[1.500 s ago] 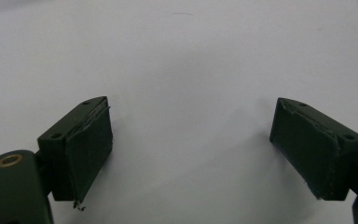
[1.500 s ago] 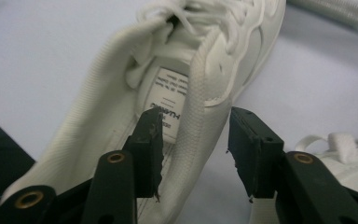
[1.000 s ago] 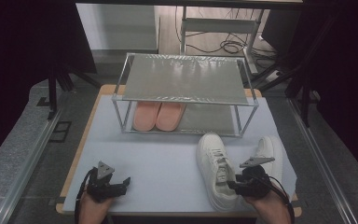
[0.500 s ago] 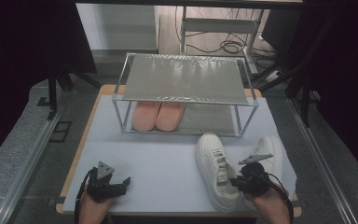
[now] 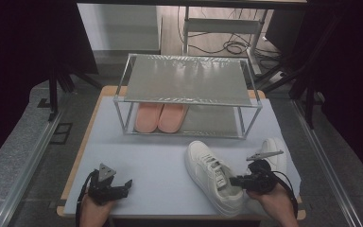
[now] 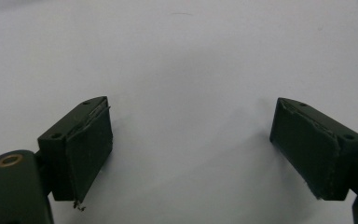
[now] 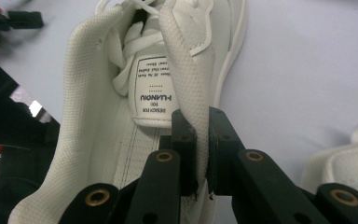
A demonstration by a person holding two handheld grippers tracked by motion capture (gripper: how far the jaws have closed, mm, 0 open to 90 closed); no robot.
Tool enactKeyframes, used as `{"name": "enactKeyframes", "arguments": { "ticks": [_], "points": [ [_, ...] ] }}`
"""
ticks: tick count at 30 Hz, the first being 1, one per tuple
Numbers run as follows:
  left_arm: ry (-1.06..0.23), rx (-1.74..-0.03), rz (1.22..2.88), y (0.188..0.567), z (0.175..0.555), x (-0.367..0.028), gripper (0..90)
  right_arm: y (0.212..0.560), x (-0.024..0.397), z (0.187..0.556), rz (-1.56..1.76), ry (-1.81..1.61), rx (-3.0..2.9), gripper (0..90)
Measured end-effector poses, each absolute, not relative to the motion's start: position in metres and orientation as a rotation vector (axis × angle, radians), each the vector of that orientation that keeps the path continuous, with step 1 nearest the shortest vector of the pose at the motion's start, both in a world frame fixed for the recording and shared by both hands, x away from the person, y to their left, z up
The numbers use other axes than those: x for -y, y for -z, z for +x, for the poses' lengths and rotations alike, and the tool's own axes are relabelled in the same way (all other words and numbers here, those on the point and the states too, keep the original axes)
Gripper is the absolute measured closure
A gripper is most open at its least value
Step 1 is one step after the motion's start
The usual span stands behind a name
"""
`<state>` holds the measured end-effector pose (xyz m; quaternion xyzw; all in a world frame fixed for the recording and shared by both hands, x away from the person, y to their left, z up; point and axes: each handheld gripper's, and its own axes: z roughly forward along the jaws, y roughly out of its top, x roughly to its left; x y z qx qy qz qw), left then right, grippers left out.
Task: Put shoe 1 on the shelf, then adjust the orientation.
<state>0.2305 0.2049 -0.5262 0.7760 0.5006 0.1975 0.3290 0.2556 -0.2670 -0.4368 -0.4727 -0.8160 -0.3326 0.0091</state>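
High view showed a pale table [image 5: 137, 161] seen from the person's side, with things placed as on a clock face centred on the tabletop. At twelve o'clock stood a metal shoe rack [image 5: 187, 94] with a flat mesh top, and a pair of pink slippers [image 5: 160, 117] sat side by side on its lower shelf, toward the rack's left half. At about four o'clock lay a white sneaker [image 5: 210, 172], toe pointing toward eleven o'clock and heel toward the near edge. A second white sneaker [image 5: 275, 152] lay just beside it at three o'clock, partly hidden by the right hand. The right gripper [image 5: 238, 181] met the first sneaker at its heel opening, at five o'clock. In the right gripper view, the jaws had just been closing and were pinched narrowly on the padded collar wall of the white sneaker [image 7: 186, 84], one pad inside the shoe and one outside, with the tongue label just ahead of them. The left gripper [image 5: 125, 185] rested at seven o'clock, well apart from both shoes; the left gripper view showed its jaws spread wide over bare table [image 6: 186, 70], holding nothing.
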Motion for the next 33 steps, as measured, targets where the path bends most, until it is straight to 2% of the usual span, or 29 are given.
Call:
{"name": "enactKeyframes", "arguments": {
  "ticks": [17, 33],
  "points": [
    [-0.516, -1.31, 2.03, 0.526, 0.231, -0.205, 12.9, 0.427, 0.256, 0.27, -1.36, 1.179, 2.367, 84.2],
    [-0.518, -1.309, 2.028, 0.526, 0.231, -0.205, 13.0, 0.402, 0.246, 0.283, -1.292, 1.315, 2.24, 84.1]
  ]
}}
